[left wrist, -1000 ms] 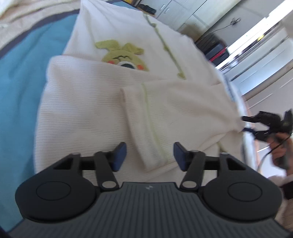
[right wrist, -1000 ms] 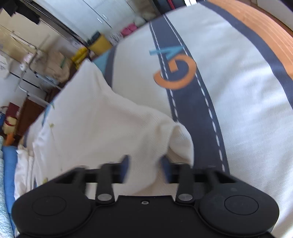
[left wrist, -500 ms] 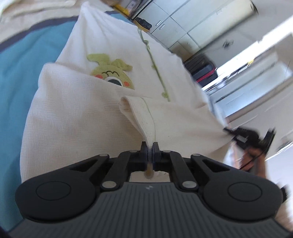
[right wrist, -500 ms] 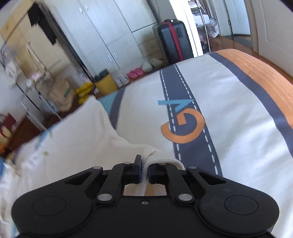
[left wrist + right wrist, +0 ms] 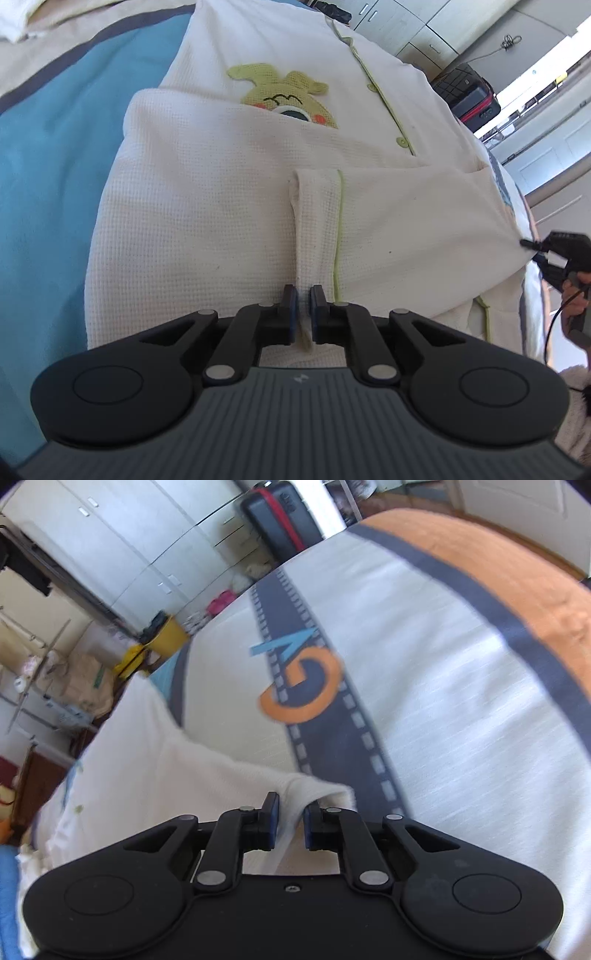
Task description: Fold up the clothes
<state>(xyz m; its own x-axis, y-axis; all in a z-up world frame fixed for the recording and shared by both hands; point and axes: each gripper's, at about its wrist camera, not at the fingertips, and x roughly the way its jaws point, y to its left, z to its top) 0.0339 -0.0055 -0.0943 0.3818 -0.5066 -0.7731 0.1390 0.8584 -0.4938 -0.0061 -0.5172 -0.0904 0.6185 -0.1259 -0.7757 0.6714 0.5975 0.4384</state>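
Pajama top (image 5: 207, 206) is pinched in both nearly closed grippers, left gripper (image 5: 303, 295) and right gripper (image 5: 290, 808).

right hand-held gripper (image 5: 289, 825): black, blue pads, jaws just eased slightly apart, pinching a fold of cream waffle-knit garment (image 5: 155, 775) | garment: lies on white bedspread (image 5: 443, 716) with orange band, dark stripes, orange-blue logo | background: white cupboards (image 5: 122, 539), black suitcase (image 5: 280, 513), yellow bin (image 5: 168, 633)
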